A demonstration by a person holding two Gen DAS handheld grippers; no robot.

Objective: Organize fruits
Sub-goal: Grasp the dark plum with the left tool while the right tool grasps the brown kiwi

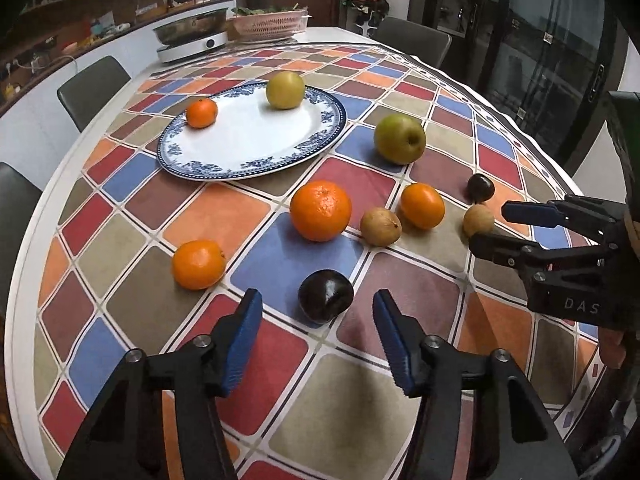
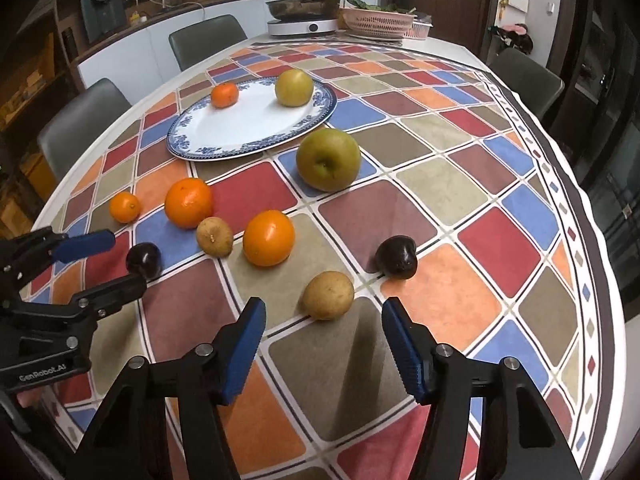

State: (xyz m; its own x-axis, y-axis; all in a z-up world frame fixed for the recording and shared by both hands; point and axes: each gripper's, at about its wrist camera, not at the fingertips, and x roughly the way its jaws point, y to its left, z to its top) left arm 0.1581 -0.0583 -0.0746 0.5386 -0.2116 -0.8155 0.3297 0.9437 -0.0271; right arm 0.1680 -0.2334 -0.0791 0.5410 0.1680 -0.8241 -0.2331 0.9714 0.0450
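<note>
A dark plum [image 1: 326,296] lies on the chequered cloth just ahead of and between the tips of my left gripper [image 1: 317,300], whose blue pads stand apart from it. A round brown fruit [image 2: 328,295] lies the same way before my right gripper [image 2: 323,306], untouched. A blue-rimmed white plate [image 1: 248,160] further back holds a small orange [image 1: 201,112] and a yellow-green fruit [image 1: 285,90]. Loose on the cloth are a green apple [image 1: 399,139], three oranges, the largest [image 1: 320,211] in the middle, a second brown fruit [image 1: 380,227] and a second plum [image 2: 396,258].
An induction cooker with a steel pot [image 2: 306,16] and a pink basket [image 2: 378,20] stand at the table's far end. Grey chairs [image 2: 208,38] line the left and far right sides. The table edge curves close on the right [image 2: 600,280].
</note>
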